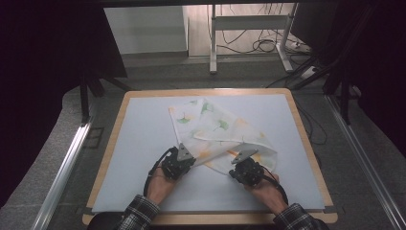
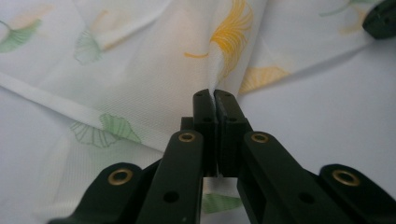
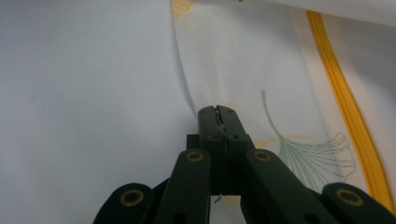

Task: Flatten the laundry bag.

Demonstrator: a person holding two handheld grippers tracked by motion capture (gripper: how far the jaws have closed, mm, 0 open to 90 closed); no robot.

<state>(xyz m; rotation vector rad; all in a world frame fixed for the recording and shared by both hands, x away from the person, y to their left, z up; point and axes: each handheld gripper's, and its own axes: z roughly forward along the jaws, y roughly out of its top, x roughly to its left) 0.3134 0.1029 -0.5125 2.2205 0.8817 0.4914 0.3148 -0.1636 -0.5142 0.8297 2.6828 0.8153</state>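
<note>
While I watch from the high view, the desk (image 1: 143, 143) carries a white cloth (image 1: 215, 129) printed with ginkgo leaves, lying crumpled and partly folded, its long axis running from the far left toward the near right. Its near edge faces me, and both hands sit just at that edge, left at the near-left fold, right at the near-right corner. I judge the coming move, a lift or spread, turns on that edge staying taut between them. My left claw (image 2: 215, 100) is clamped on a ridge of fabric; my right claw (image 3: 219, 114) is pinched tight on the hem beside a yellow stripe (image 3: 345, 107).
</note>
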